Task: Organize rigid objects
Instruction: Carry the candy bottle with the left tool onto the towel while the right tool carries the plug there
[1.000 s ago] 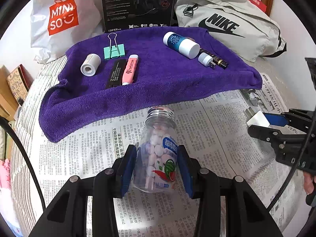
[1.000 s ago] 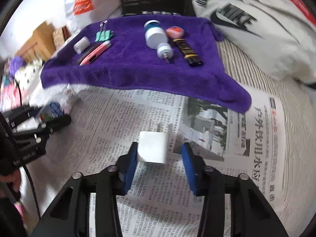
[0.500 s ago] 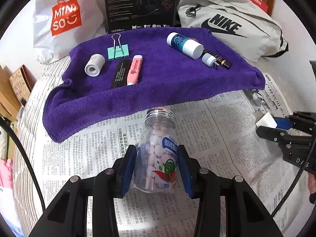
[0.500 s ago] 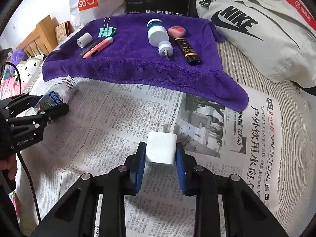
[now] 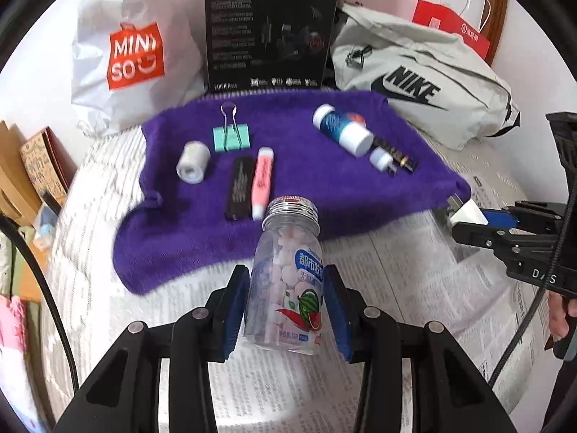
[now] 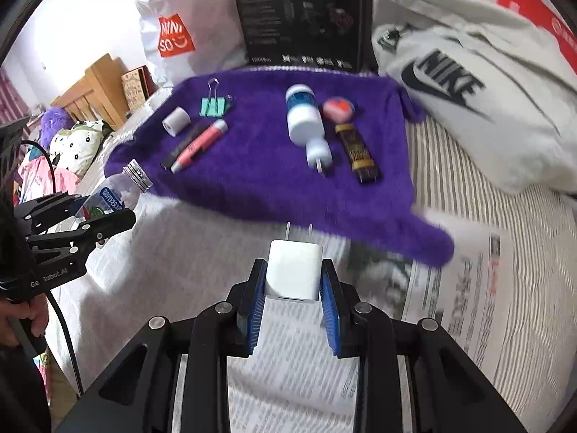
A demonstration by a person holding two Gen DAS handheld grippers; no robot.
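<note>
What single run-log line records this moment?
left gripper: shut on candy bottle | right gripper: shut on white charger | both above newspaper

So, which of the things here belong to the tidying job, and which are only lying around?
Job:
- candy bottle, in left claw
- white charger, in right claw
- purple towel with binder clip, pink highlighter

Lying about:
- Miniso bag
- Nike bag
- black box

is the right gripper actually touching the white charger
Touching. In the right wrist view the right gripper has both blue pads pressed flat against the sides of the white charger, with no gap on either side.
</note>
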